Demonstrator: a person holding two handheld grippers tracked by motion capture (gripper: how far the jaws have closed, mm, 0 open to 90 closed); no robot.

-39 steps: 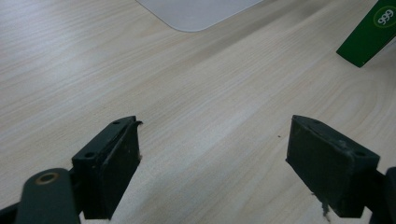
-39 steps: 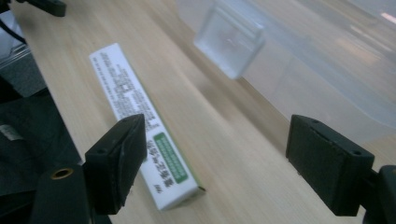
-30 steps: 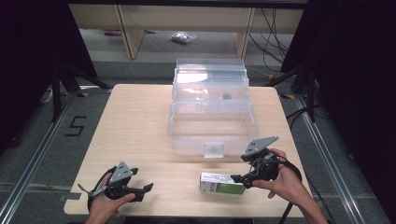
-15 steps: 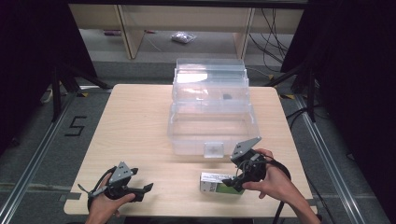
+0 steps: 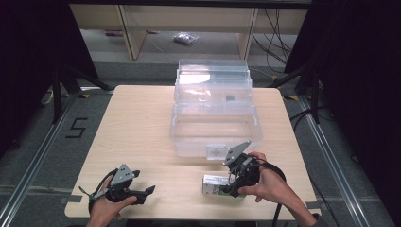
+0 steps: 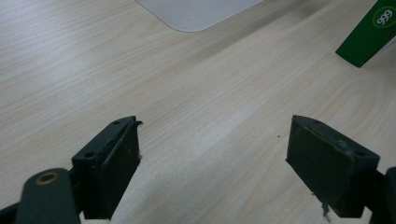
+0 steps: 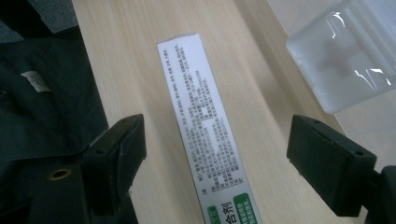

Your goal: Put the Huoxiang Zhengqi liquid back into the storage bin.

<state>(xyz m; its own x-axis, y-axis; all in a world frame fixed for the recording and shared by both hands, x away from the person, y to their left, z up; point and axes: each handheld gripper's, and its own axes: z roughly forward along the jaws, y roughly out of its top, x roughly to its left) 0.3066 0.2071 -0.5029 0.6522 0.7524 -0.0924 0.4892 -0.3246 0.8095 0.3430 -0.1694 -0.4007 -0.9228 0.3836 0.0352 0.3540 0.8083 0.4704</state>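
Your right gripper [image 7: 215, 168] has its fingers [image 7: 116, 158] wide, the box [image 7: 205, 140] lying between them. Your left gripper [image 6: 224, 168] rests wide over bare counter [image 6: 196, 116].

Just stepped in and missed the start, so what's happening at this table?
A person works at a light wooden table with two tools. The right hand-held gripper hangs over a small white and green printed carton lying flat near the front edge, jaws open on either side, not gripping it. The left hand-held gripper rests open near the front left. A clear plastic storage box stands open behind the carton.
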